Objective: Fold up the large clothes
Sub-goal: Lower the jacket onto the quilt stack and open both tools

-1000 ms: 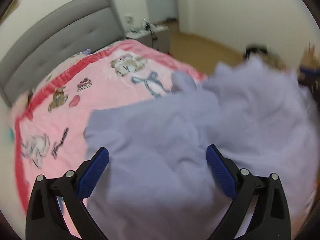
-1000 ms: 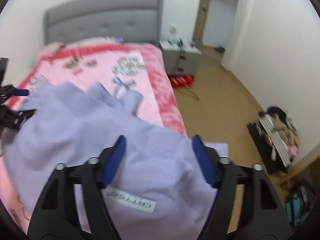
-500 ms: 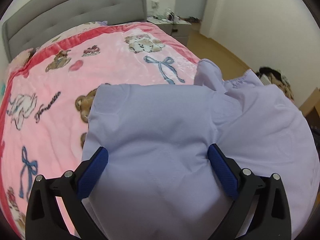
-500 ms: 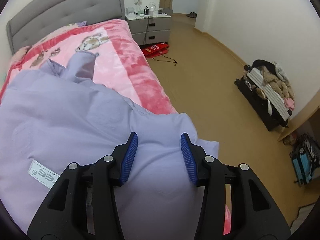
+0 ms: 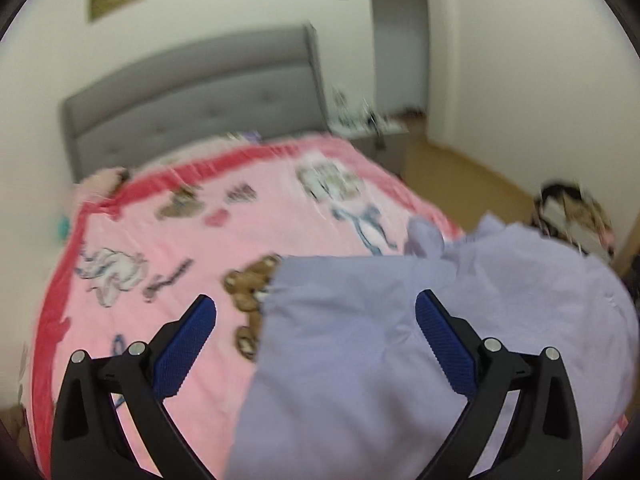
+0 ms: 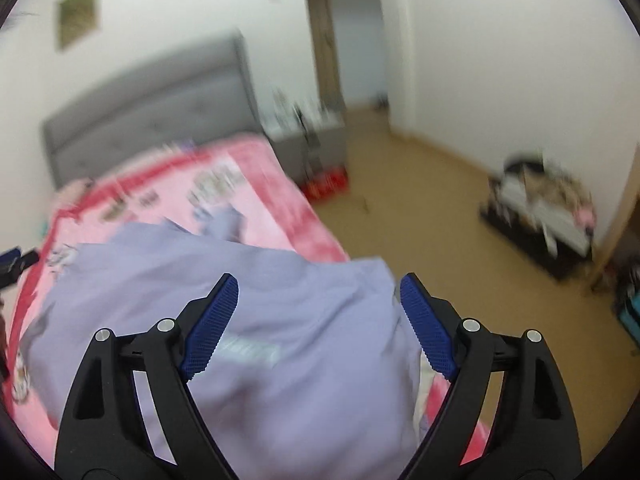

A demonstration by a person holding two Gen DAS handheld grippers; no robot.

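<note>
A large lavender garment (image 5: 400, 344) lies spread on the pink cartoon-print blanket (image 5: 168, 248) of the bed. It also shows in the right wrist view (image 6: 280, 320), with a pale label near its middle. My left gripper (image 5: 316, 332) is open and empty, above the garment's left edge. My right gripper (image 6: 316, 320) is open and empty, above the garment's right corner near the bed's right edge. The tip of the left gripper (image 6: 12, 264) shows at the far left of the right wrist view. Both views are blurred by motion.
A grey padded headboard (image 5: 192, 100) stands at the back. A grey nightstand (image 6: 308, 140) with small items sits right of the bed, a red object below it. A low dark rack with clutter (image 6: 540, 208) stands on the wooden floor by the right wall.
Both grippers have lifted and tilted up, so more wall and headboard show. The right gripper's jaws have opened wider than half a second ago. The garment now lies flat on the bed.
</note>
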